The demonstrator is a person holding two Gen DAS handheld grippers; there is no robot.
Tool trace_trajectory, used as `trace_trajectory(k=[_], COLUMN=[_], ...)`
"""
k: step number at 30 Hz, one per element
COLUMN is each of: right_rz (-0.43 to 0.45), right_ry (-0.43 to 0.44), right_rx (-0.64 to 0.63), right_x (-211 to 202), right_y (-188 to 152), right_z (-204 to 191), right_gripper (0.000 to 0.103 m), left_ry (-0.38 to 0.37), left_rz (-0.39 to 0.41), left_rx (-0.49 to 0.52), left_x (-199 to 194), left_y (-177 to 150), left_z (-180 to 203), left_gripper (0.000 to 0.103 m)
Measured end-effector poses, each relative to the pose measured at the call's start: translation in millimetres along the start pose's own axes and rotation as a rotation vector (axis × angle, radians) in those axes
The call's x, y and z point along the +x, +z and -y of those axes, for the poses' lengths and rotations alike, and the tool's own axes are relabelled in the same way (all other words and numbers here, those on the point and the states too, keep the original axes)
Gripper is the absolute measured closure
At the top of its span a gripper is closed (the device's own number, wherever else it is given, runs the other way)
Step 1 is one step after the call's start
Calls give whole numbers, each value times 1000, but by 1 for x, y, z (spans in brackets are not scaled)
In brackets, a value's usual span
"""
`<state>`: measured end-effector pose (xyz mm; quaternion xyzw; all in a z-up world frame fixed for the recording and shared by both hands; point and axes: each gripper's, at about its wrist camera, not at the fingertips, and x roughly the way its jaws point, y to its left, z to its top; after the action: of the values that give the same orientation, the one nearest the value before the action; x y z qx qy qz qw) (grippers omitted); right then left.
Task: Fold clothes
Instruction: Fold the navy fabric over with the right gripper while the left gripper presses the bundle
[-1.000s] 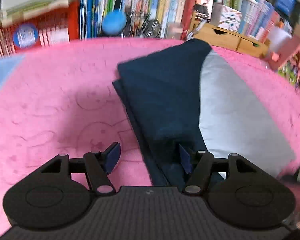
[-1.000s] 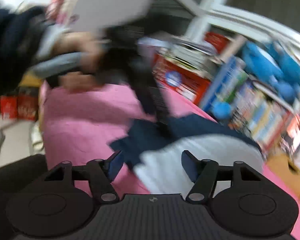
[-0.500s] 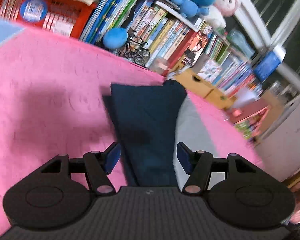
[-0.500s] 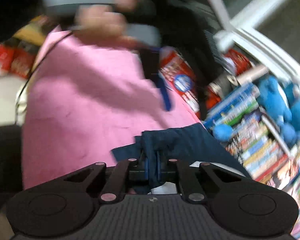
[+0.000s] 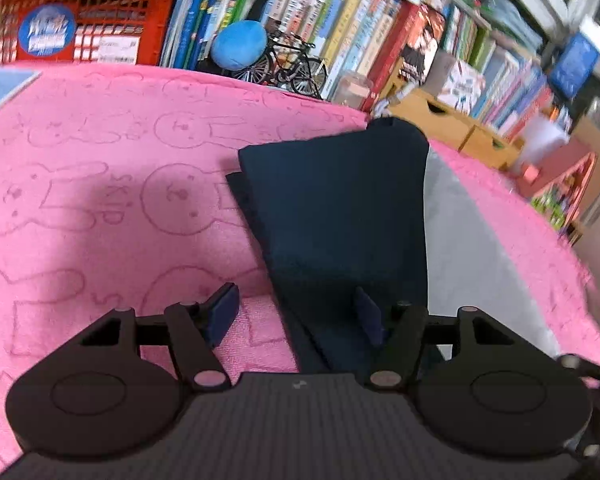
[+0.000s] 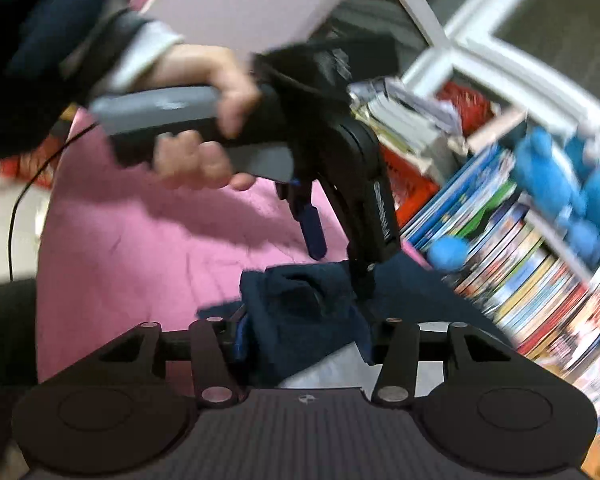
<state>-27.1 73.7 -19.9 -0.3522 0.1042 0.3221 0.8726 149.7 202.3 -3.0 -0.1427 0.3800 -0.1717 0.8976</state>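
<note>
A folded navy and grey garment (image 5: pixel 340 216) lies on the pink bunny-print blanket (image 5: pixel 100 200). My left gripper (image 5: pixel 296 312) is open, hovering over the garment's near left edge, one finger over the blanket and one over the navy cloth. In the right wrist view my right gripper (image 6: pixel 304 340) is open, with a bunched navy corner of the garment (image 6: pixel 300 304) lying between its fingers. The left gripper (image 6: pixel 340 248), held in a hand, shows just beyond it with its fingers pointing down at the cloth.
A bookshelf (image 5: pixel 380 40) with books, a red crate (image 5: pixel 84 28), a blue plush ball (image 5: pixel 240 44) and a model bicycle (image 5: pixel 288 68) stands behind the blanket. Wooden drawers (image 5: pixel 452 120) sit at the back right. The blanket's edge drops off at the right.
My right gripper was shut on the navy corner half a second ago and now stands open. My left gripper has swung back down toward the garment's near edge.
</note>
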Motion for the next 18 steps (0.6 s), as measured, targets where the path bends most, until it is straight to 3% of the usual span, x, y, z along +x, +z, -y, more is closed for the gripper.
trace_trajectory(k=[2,3,6,14,17,18], right_rz=[-7,-12,-19,36,31,24], right_ry=[17,27,13,2,-36,-50], right_rx=[33,37,-7,-293,-266,-234], right_x=[13,17,15,-24,-18,-14], right_y=[7,10,12,-10,-8,-6], right_z=[5,6,-5,-43,-43,-41], right_gripper=[57,75,88,90,91,91], left_ry=[-37,-45,-39,40,106,96], left_rz=[7,7,2,14,20,44], left_rx=[-47,-60,-43,108,70,29], left_x=[-1,-1,-1,6,4,-3], left_y=[1,2,2,-4,0,2], left_z=[-9,-10,-9,9,15,12], left_gripper=[40,42,43,40,42,43])
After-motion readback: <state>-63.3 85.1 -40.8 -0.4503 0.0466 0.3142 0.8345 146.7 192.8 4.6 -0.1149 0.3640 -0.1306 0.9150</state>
